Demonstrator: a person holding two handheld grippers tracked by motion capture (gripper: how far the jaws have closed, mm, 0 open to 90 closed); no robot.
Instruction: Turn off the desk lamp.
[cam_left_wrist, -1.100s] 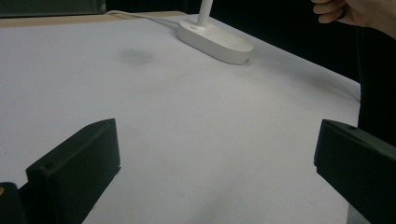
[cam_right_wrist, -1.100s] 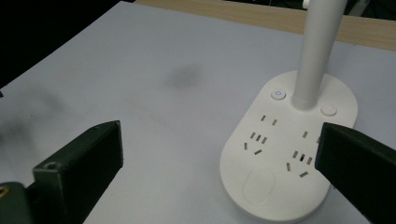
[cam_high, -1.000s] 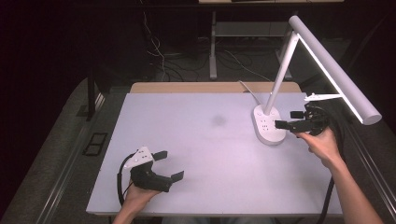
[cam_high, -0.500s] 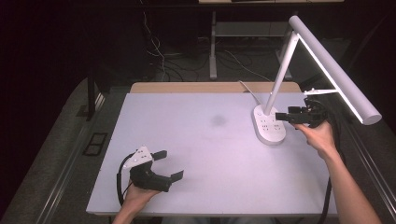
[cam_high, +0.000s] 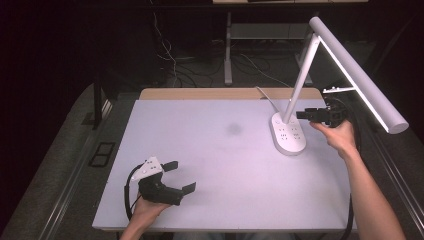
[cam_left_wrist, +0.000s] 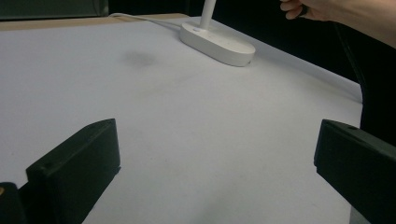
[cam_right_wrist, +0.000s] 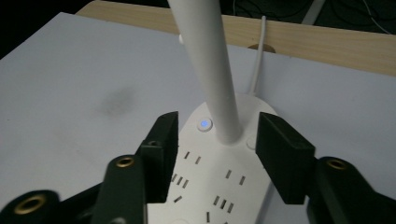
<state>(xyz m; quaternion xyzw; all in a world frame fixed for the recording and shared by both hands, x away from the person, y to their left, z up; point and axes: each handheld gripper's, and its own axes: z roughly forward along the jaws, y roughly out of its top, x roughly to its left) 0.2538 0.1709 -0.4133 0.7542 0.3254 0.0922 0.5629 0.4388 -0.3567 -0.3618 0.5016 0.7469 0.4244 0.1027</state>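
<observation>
A white desk lamp stands at the table's right, with its oval base (cam_high: 288, 136) on the white mat, a slanted stem (cam_high: 300, 80) and a long head (cam_high: 357, 75). My right gripper (cam_high: 300, 115) is open just right of the stem's foot. In the right gripper view the stem (cam_right_wrist: 205, 60) rises in line with the gap of that gripper (cam_right_wrist: 217, 137), whose jaws do not touch it. A small blue light (cam_right_wrist: 204, 124) glows on the base (cam_right_wrist: 219, 186). My left gripper (cam_high: 181, 176) rests wide open near the front left, with nothing between its jaws (cam_left_wrist: 215, 158).
The lamp's white cord (cam_high: 265, 96) runs back over the wooden table edge (cam_high: 200, 93). A faint grey smudge (cam_high: 233, 129) marks the mat's middle. The left gripper view has the lamp base (cam_left_wrist: 217, 42) far ahead and the person's right hand (cam_left_wrist: 322, 9).
My right gripper has moved left and slightly away from the person, closing in on the lamp's stem. The left gripper has stayed where it was.
</observation>
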